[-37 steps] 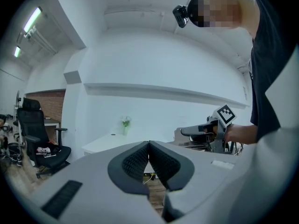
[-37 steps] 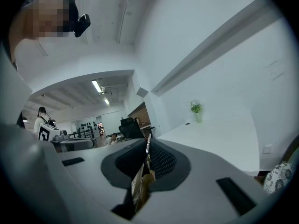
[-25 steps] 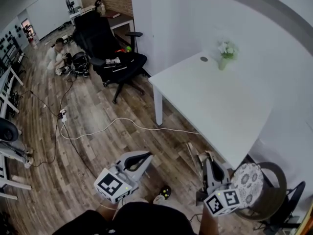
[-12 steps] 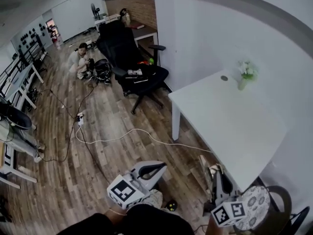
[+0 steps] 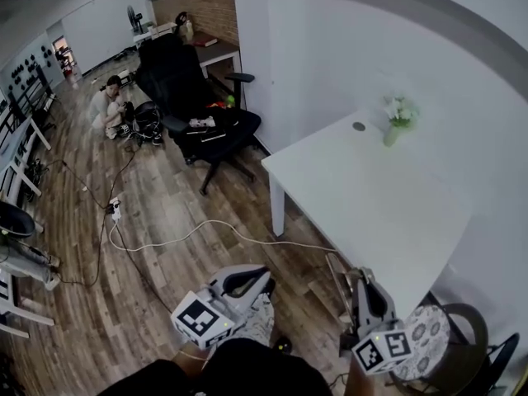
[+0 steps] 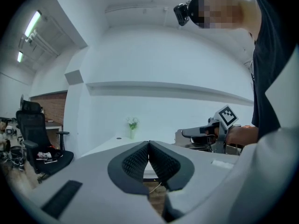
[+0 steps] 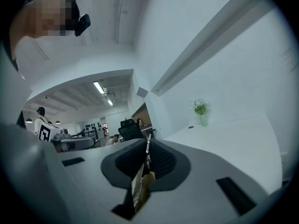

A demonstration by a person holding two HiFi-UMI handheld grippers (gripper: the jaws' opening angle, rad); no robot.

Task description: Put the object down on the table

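My right gripper (image 5: 363, 275) is low at the right of the head view, just off the near edge of the white table (image 5: 371, 196). It is shut on a thin flat brownish packet (image 5: 338, 275). In the right gripper view that packet (image 7: 141, 183) shows edge-on between the black pads and hangs below them. The left gripper (image 5: 259, 273) hovers over the wooden floor to the left, farther from the table. In the left gripper view its pads (image 6: 135, 161) meet with nothing between them, and the right gripper (image 6: 205, 133) shows beyond.
On the table's far end stand a small vase of flowers (image 5: 398, 115) and a dark round disc (image 5: 358, 126). A patterned round stool (image 5: 425, 341) sits beside my right gripper. A black office chair (image 5: 190, 97), floor cables (image 5: 190, 231) and a crouching person (image 5: 107, 110) lie to the left.
The head view has swung, and both grippers have drifted a little sideways with the person. The right gripper still holds the packet; the left stays shut and empty.
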